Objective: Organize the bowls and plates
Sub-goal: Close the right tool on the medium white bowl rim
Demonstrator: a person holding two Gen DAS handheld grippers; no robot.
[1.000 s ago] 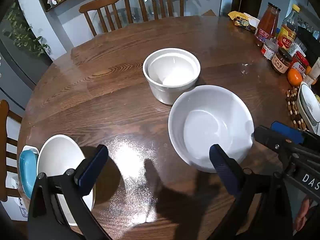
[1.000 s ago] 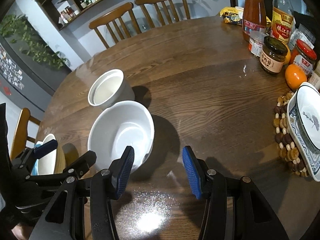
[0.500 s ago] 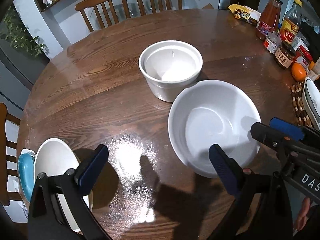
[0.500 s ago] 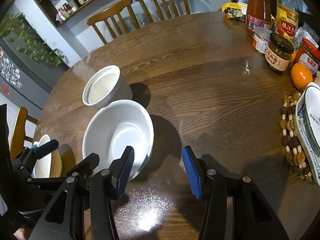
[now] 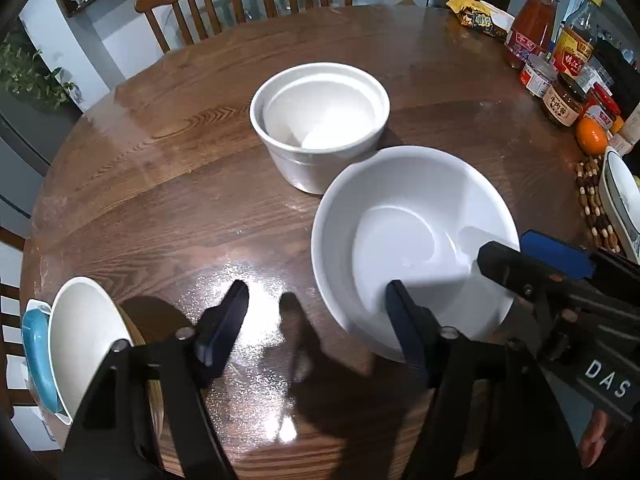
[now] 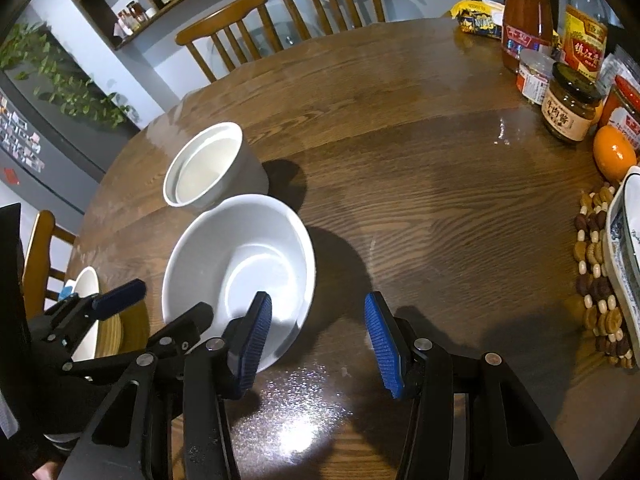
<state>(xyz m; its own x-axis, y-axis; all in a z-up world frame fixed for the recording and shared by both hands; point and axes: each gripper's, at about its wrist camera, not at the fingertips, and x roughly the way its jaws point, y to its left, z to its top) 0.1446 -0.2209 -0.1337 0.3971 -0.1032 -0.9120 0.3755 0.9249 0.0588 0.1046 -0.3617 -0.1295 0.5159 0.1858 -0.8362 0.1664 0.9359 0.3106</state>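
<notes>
Fingers (image 5: 404, 332) over rim, wide white bowl (image 5: 412, 248), glossy, empty.

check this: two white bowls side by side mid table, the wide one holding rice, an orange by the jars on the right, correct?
Not quite: the wide bowl is empty, as the left wrist view shows. The rest holds: it sits beside the deep bowl mid table, and the orange is by the jars on the right.

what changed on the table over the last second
The left gripper has just been closing its jaws; nothing is between them, only bare table. Both grippers drew slightly nearer the wide white bowl. The right gripper stays half open and empty. The bowl and the deep white bowl did not move.
</notes>
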